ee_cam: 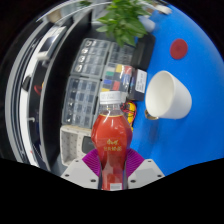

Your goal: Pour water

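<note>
My gripper (112, 172) is shut on a plastic bottle (111, 135) of red drink with a white cap and a red label. Both purple pads press on the bottle's lower body, and it stands upright between the fingers (92, 163), lifted above the blue table (190, 70). A white cup (167, 94) with an open mouth sits on the blue table just ahead and to the right of the bottle. The bottle's base is hidden below the fingers.
A red round spot (178, 48) marks the blue table beyond the cup. A small box with coloured print (120, 76) stands behind the bottle. Grey plastic storage bins (85, 80) line the left side. A green plant (127, 20) hangs at the far end.
</note>
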{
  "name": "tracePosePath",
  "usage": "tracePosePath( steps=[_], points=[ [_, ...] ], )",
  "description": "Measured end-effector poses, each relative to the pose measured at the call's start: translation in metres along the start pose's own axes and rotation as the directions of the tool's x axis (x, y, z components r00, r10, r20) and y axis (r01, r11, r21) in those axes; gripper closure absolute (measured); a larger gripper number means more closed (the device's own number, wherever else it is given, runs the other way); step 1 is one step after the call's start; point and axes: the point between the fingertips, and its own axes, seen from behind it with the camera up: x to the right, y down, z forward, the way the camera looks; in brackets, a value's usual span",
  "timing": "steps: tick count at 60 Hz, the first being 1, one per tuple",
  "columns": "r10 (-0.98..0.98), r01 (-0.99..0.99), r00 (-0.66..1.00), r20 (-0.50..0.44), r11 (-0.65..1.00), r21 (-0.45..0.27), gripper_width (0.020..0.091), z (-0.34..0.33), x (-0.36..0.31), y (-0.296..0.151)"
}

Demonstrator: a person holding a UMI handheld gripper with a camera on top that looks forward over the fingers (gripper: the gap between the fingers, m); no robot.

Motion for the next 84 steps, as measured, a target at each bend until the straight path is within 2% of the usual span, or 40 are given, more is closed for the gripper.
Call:
tracePosePath(
  steps=[10,24,32,42,50,57,62,70,71,72,78,79,80,84],
  points=[
    [0.243,-0.243,0.97,0.01,0.97,-0.022,0.0815,-0.006,-0.005,-0.008],
    [0.53,-0.53,0.848,0.019,0.848,-0.033,0.0817,-0.002,-0.004,-0.021],
    [0.604,-0.602,0.797,0.013,0.795,-0.07,0.0816,-0.002,-0.007,-0.023],
    [0.594,-0.593,0.804,-0.011,0.802,-0.075,0.0815,-0.004,-0.006,-0.027],
    [0.408,-0.408,0.913,-0.023,0.906,-0.113,0.0816,-0.007,-0.008,-0.025],
    [0.045,-0.04,0.999,0.024,0.986,-0.163,0.0815,-0.014,-0.037,-0.036],
    [-0.238,0.245,0.969,0.066,0.96,-0.133,0.0813,-0.019,-0.062,-0.069],
    [-0.651,0.655,0.756,0.067,0.752,-0.078,0.0814,-0.024,-0.083,-0.123],
    [-0.696,0.7,0.714,0.074,0.712,-0.053,0.0795,-0.019,-0.074,-0.134],
    [-0.736,0.737,0.676,0.043,0.673,-0.067,0.0795,-0.024,-0.081,-0.142],
    [-0.898,0.899,0.433,-0.079,0.437,-0.036,0.0793,-0.022,-0.071,-0.201],
    [-0.914,0.917,0.395,-0.091,0.398,-0.01,0.0793,-0.018,-0.058,-0.211],
    [-0.927,0.932,0.354,-0.122,0.361,-0.04,0.0794,-0.022,-0.06,-0.22],
    [-0.959,0.97,0.214,-0.188,0.231,-0.073,0.0794,-0.021,-0.038,-0.253]
  ],
)
